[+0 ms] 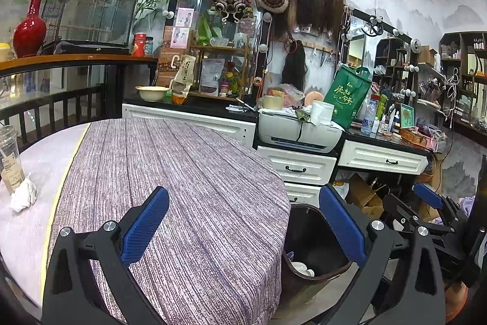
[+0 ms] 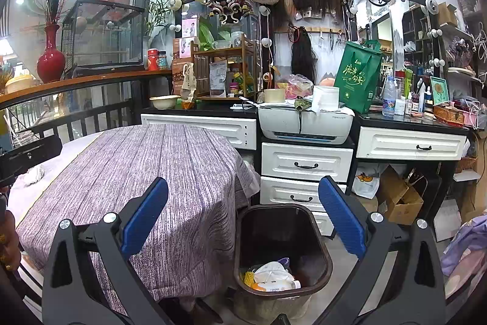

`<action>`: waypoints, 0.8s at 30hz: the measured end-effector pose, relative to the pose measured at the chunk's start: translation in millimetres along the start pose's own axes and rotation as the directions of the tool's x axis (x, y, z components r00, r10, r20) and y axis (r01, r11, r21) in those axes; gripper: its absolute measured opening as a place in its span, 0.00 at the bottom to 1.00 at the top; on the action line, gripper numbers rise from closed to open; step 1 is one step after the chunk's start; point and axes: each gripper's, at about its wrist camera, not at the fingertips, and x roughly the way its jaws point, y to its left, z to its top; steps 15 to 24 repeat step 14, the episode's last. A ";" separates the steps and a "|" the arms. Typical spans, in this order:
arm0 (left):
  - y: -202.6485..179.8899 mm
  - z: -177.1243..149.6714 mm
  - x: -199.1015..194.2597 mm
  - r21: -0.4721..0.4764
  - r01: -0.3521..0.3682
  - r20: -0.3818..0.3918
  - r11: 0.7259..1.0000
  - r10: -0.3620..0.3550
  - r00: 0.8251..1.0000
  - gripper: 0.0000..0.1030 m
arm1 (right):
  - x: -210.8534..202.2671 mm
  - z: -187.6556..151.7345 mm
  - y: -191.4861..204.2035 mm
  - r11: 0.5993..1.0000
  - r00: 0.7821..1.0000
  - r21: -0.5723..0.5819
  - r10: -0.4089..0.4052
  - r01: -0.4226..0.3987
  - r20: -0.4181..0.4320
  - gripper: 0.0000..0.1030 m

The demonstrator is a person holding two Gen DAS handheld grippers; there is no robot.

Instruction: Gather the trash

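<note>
**Both grippers wide and empty over the covered worktop, bin already part full**

Left gripper hangs above the worktop with its blue pads spread wide and nothing between them. Under it runs a purple and white striped cloth, bare across the middle, with a yellow seam down its left side where a paler cloth begins. Out on that pale strip, at the far left edge, sits a crumpled white tissue, touching the base of a clear plastic cup with a label on it. Both are well away from the gripper.

Right gripper is spread wide too and carries nothing, and it hovers off the worktop's right edge with the dark brown trash bin showing between its fingers. The bin stands on the floor just beside the hanging cloth. Down in it I can see white wrappers, something yellow and a bit of orange. From the left wrist view the bin shows between table edge and right pad, mostly shadow inside.

Behind all this, white drawers with black handles line the wall, and a white printer sits on them piled with papers. A green tote bag stands next to it among bottles. Hanks of hair hang from a rack up on the wall. A red vase and a glass cage stand on the wooden ledge at left. Cardboard boxes crowd the floor under the right-hand drawer.
</note>
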 end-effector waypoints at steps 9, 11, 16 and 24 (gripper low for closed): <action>-2.3 -0.1 2.6 0.024 -0.015 -0.014 1.000 0.015 1.000 0.95 | 0.3 -0.1 0.0 1.000 1.000 0.000 0.001 -0.001 -0.001 0.94; -1.3 -0.3 3.7 0.021 -0.015 -0.020 1.000 0.016 1.000 0.95 | 0.1 -0.4 0.1 1.000 1.000 -0.001 0.000 0.000 -0.001 0.94; 0.2 -0.7 5.2 0.015 -0.015 -0.028 1.000 0.015 0.999 0.95 | 0.7 -0.7 0.2 1.000 1.000 0.000 0.002 -0.002 -0.004 0.94; 0.2 -0.7 5.2 0.015 -0.015 -0.028 1.000 0.015 0.999 0.95 | 0.7 -0.7 0.2 1.000 1.000 0.000 0.002 -0.002 -0.004 0.94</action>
